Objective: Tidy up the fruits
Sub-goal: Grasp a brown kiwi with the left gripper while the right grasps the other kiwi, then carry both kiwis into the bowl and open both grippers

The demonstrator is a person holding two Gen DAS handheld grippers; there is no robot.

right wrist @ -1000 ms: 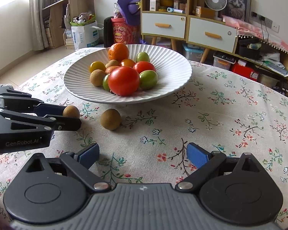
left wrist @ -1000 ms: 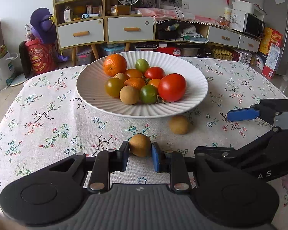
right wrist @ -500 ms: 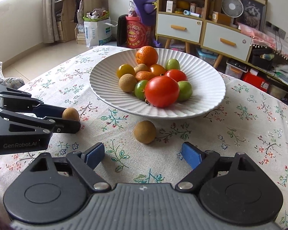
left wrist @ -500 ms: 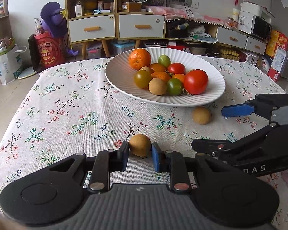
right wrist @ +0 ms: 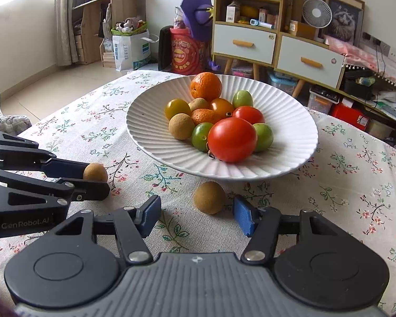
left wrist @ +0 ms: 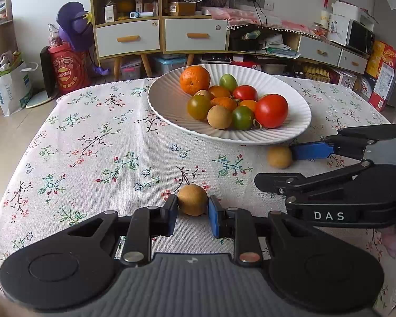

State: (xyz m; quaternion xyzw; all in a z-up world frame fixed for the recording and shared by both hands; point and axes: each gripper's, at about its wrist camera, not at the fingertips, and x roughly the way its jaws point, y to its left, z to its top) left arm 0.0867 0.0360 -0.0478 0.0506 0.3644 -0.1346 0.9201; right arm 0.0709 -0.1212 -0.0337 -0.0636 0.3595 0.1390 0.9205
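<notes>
My left gripper point(left wrist: 192, 211) is shut on a small brown longan point(left wrist: 192, 203) just above the floral tablecloth; it also shows in the right wrist view point(right wrist: 95, 173). A second longan point(right wrist: 209, 197) lies on the cloth under the near rim of the white ribbed plate point(right wrist: 290, 121), just ahead of my open right gripper point(right wrist: 197, 218) and between its blue pads. In the left wrist view this longan point(left wrist: 279, 156) touches the right gripper's blue pad point(left wrist: 312, 151). The plate point(left wrist: 166, 103) holds an orange, red and green tomatoes and other small fruit.
The table point(left wrist: 92, 142) is covered by a floral cloth; its left and far edges drop to the floor. Cabinets, shelves and boxes stand behind the table. The two grippers sit close side by side at the near edge.
My left gripper has drawn back and to the left of the plate with the longan in it. My right gripper has moved forward up to the second longan, still open.
</notes>
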